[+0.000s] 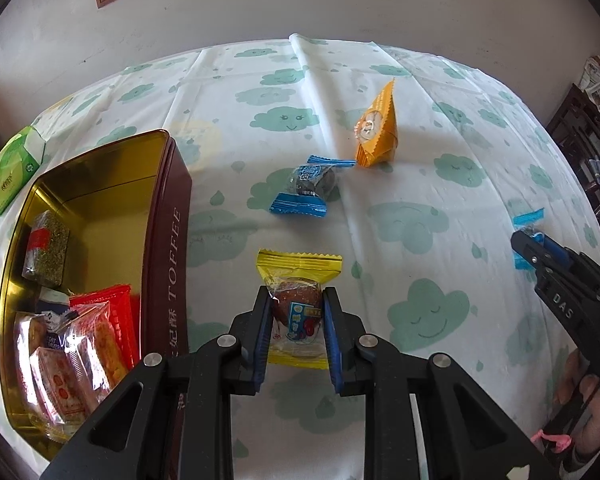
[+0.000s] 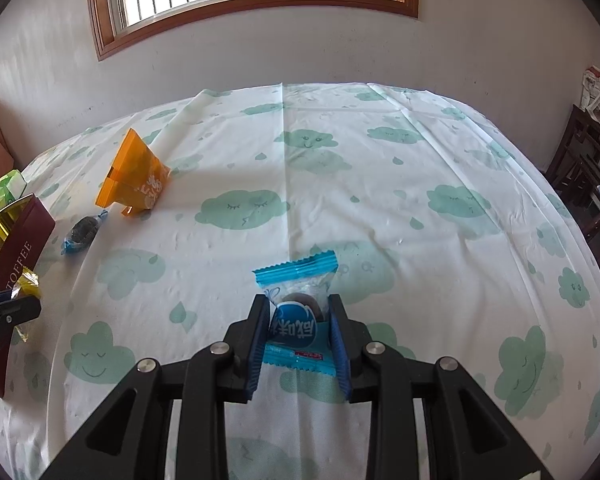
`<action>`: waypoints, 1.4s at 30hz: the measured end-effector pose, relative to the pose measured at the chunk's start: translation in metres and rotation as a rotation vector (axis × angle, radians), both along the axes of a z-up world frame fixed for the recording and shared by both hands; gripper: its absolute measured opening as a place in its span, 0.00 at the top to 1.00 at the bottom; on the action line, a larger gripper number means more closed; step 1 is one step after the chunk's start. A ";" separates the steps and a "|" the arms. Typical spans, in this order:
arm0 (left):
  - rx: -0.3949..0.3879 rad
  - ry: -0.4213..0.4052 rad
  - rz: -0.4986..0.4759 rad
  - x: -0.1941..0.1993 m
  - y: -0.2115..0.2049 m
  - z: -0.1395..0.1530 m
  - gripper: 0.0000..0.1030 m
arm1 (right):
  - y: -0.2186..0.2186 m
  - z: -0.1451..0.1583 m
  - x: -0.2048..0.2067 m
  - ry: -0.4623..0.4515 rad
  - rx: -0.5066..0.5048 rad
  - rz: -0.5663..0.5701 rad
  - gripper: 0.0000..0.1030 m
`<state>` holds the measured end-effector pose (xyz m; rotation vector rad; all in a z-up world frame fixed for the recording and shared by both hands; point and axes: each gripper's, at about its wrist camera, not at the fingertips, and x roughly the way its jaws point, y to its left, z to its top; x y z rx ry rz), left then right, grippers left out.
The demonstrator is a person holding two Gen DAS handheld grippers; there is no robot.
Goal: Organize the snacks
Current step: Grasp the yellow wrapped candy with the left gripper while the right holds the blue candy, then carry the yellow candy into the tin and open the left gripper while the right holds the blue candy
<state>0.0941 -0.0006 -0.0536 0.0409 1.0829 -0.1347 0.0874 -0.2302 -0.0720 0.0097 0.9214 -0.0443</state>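
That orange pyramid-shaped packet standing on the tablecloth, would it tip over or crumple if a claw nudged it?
The orange packet stands tall on a narrow folded base, so a nudge near its top would probably tip it. Its thin crimped wrapper looks light and crinkly, so it would likely slide or dent rather than resist. What is inside cannot be told.

A yellow-wrapped round cake (image 1: pixel 298 312) is clamped between the pads of the left gripper (image 1: pixel 296 312), just beside the open toffee tin (image 1: pixel 168 216), in which several wrapped snacks (image 1: pixel 80 332) are packed. A blue-wrapped snack (image 2: pixel 298 320) is pinched in the right gripper (image 2: pixel 300 320). A dark sweet in a blue wrapper (image 1: pixel 310 186) and an orange pouch (image 1: pixel 376 132) are seen lying loose on the surface (image 1: pixel 440 160).
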 end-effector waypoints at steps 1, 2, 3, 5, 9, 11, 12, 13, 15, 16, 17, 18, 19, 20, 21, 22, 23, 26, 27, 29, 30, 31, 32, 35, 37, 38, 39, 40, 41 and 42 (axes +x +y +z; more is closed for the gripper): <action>-0.003 -0.004 -0.001 -0.002 0.000 0.002 0.80 | 0.001 0.000 0.000 0.001 -0.005 0.001 0.71; -0.003 -0.007 0.000 -0.003 0.001 0.004 0.80 | 0.001 0.000 0.000 0.001 -0.008 0.002 0.71; -0.004 -0.013 -0.001 -0.004 0.001 0.006 0.80 | 0.001 0.000 0.000 0.002 -0.011 0.002 0.71; -0.003 -0.030 -0.009 -0.007 0.001 0.011 0.80 | 0.002 0.000 0.000 0.003 -0.014 0.002 0.71; -0.008 -0.056 -0.016 -0.011 0.003 0.023 0.80 | 0.002 0.000 0.000 0.003 -0.018 0.002 0.70; -0.011 -0.069 -0.018 -0.013 0.006 0.029 0.80 | 0.003 0.000 0.000 0.003 -0.019 0.002 0.70; -0.008 -0.075 -0.015 -0.013 0.008 0.032 0.80 | 0.003 0.000 0.000 0.003 -0.017 0.002 0.70; -0.011 -0.083 -0.013 -0.014 0.011 0.035 0.80 | 0.003 0.000 0.000 0.003 -0.016 0.002 0.70; -0.011 -0.094 -0.005 -0.014 0.017 0.040 0.80 | 0.003 0.000 0.000 0.003 -0.016 0.002 0.70; -0.009 -0.100 0.002 -0.014 0.021 0.043 0.80 | 0.003 0.000 0.000 0.003 -0.017 0.002 0.70; -0.008 -0.106 0.005 -0.013 0.024 0.045 0.80 | 0.003 0.000 0.000 0.003 -0.018 0.002 0.70; 0.003 -0.116 0.011 -0.012 0.029 0.047 0.80 | 0.003 0.000 0.000 0.003 -0.019 0.002 0.70; 0.013 -0.123 0.020 -0.012 0.033 0.048 0.80 | 0.002 0.000 0.000 0.003 -0.017 0.002 0.70; 0.018 -0.127 0.027 -0.011 0.037 0.049 0.80 | 0.003 0.000 0.000 0.003 -0.016 0.001 0.70; 0.021 -0.129 0.038 -0.009 0.043 0.049 0.80 | 0.003 0.000 0.000 0.003 -0.017 0.001 0.70; 0.022 -0.131 0.048 -0.007 0.048 0.050 0.80 | 0.003 0.000 0.000 0.003 -0.018 0.001 0.70; 0.026 -0.133 0.059 -0.006 0.052 0.050 0.80 | 0.003 0.000 0.000 0.003 -0.018 0.001 0.70; 0.041 -0.137 0.085 -0.002 0.068 0.049 0.80 | 0.003 0.000 0.000 0.004 -0.020 0.001 0.70; 0.048 -0.137 0.094 0.000 0.074 0.049 0.80 | 0.003 0.000 0.001 0.003 -0.018 0.001 0.70; 0.057 -0.130 0.107 0.004 0.085 0.046 0.80 | 0.003 0.000 0.001 0.004 -0.019 0.001 0.70; 0.058 -0.128 0.114 0.008 0.092 0.045 0.80 | 0.003 0.000 0.001 0.004 -0.019 0.001 0.70; 0.061 -0.128 0.122 0.011 0.098 0.044 0.80 | 0.003 0.000 0.001 0.004 -0.019 0.001 0.70; 0.067 -0.123 0.127 0.015 0.104 0.042 0.80 | 0.003 0.000 0.001 0.004 -0.018 0.001 0.70; 0.065 -0.101 0.159 0.027 0.124 0.037 0.80 | 0.003 0.000 0.001 0.004 -0.020 0.001 0.70; 0.052 -0.086 0.173 0.032 0.136 0.033 0.80 | 0.003 0.000 0.000 0.004 -0.020 0.001 0.70; 0.044 -0.079 0.173 0.034 0.139 0.031 0.80 | 0.003 0.000 0.001 0.004 -0.020 0.001 0.70; 0.039 -0.069 0.178 0.036 0.144 0.028 0.80 | 0.003 0.000 0.000 0.004 -0.020 0.001 0.70; 0.040 -0.061 0.183 0.037 0.146 0.025 0.80 | 0.003 0.000 0.000 0.004 -0.020 0.001 0.70; 0.042 -0.051 0.183 0.039 0.148 0.021 0.80 | 0.003 0.000 0.000 0.004 -0.020 0.001 0.70; 0.044 -0.046 0.182 0.040 0.149 0.018 0.80 | 0.003 0.000 0.001 0.004 -0.020 0.001 0.70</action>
